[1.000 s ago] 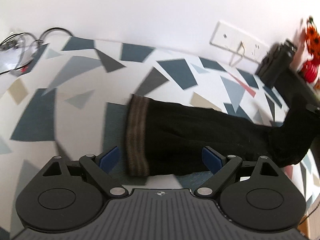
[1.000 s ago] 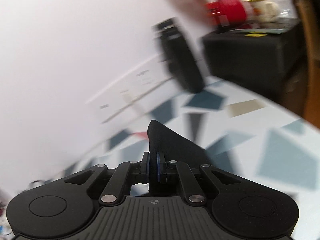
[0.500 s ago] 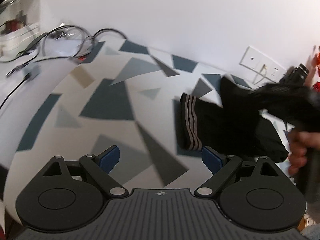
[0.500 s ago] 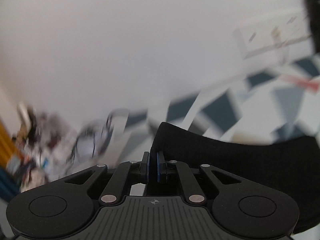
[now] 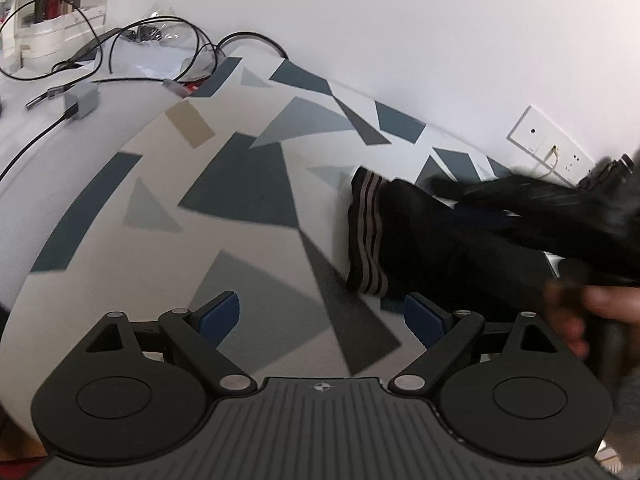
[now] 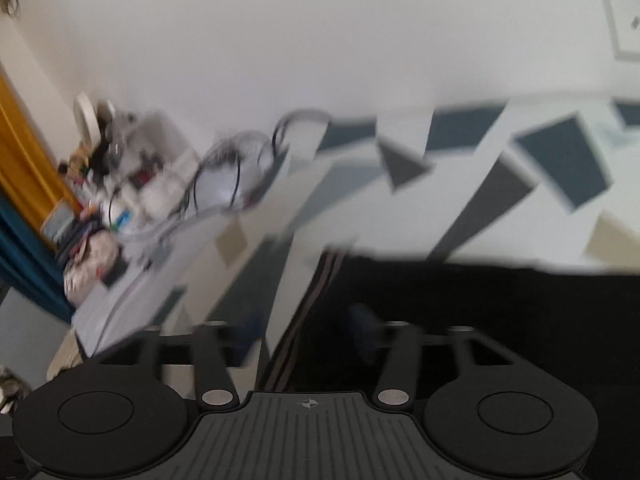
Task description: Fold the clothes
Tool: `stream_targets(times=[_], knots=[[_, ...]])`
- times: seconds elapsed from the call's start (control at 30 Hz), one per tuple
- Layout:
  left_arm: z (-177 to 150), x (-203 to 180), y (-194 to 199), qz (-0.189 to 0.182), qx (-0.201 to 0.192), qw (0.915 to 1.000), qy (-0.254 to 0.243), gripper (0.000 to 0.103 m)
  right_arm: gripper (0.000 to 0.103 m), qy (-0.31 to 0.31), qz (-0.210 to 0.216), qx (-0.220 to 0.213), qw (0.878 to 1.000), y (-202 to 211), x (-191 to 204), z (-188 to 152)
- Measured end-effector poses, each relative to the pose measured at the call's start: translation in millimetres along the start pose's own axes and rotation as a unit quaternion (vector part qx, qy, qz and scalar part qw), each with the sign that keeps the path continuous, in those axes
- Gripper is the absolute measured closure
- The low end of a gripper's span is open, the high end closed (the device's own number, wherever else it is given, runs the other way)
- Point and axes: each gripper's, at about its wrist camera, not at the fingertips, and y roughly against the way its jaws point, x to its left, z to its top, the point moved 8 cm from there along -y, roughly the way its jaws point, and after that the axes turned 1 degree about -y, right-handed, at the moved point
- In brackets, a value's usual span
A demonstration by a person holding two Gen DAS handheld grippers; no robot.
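Two wrist views over a table covered in a white cloth (image 5: 248,184) printed with grey, blue and beige angular shapes. A black sock (image 5: 420,240) with a striped brown cuff lying on the cloth toward the right, folded over on itself, cuff end pointing left. Left gripper (image 5: 322,314) hovering above bare cloth just left of the sock, blue-padded jaws spread wide, nothing between them. Right gripper (image 6: 308,332) blurred, low over the sock's cuff (image 6: 316,304); jaws parted, just opened within the last moment, pads not pressing the fabric lying beneath them. From the left view, a hand (image 5: 592,312) gripping the right tool's handle at the far right edge. Tangled black cables (image 5: 132,44) and small boxes at the table's far left, wall socket plate (image 5: 548,144) behind the sock
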Motion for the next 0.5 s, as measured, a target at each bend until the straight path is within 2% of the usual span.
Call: stream_targets(times=[0.07,0.13,0.27,0.33,0.4,0.5], knots=[[9,-4,-11,-0.006,0.003,1.0,0.002,0.012,0.041,-0.016,-0.001,-0.034,0.999,26,-11,13],[19,-12,-28,-0.019,0.013,0.9997,0.005,0.012,0.04,-0.049,-0.029,-0.058,0.997,50,-38,20],[32,-35,-62,-0.036,0.029,0.9989,0.002,0.012,0.04,-0.108,-0.149,-0.064,0.981,96,-113,11],[34,-46,-78,-0.046,0.044,0.998,0.001,0.012,0.04,-0.133,-0.194,-0.056,0.97,112,-143,-1],[33,-55,-88,-0.048,0.054,0.9974,-0.001,0.012,0.04,-0.15,-0.217,-0.037,0.964,120,-162,-19],[29,-63,-96,-0.032,0.067,0.9969,-0.026,0.012,0.04,-0.134,-0.228,-0.022,0.964,123,-168,-37]])
